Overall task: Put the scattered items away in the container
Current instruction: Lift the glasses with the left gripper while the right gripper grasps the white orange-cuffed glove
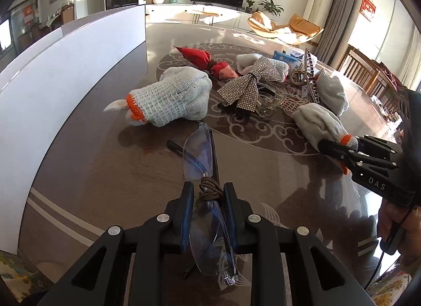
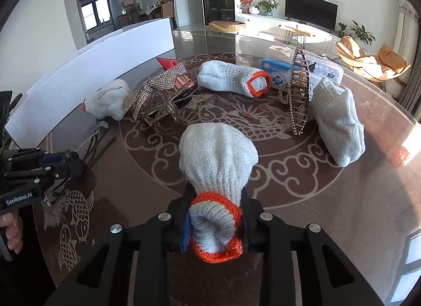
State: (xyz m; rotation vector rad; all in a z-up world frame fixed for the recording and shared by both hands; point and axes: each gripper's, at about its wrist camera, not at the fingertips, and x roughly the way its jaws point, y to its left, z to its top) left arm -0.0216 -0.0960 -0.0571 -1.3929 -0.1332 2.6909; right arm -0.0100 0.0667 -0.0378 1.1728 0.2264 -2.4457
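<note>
The left gripper (image 1: 208, 195) is clamping a pair of clear glasses (image 1: 200, 156) at the bridge, apparently with a brown hair tie (image 1: 210, 190) caught between the pads. The right gripper (image 2: 216, 216) is squeezing the orange cuff of a rolled grey glove (image 2: 218, 158) — lying mid-tabletop (image 2: 329, 213). The white container (image 2: 92, 69) is standing along the tabletop's left edge.
</note>
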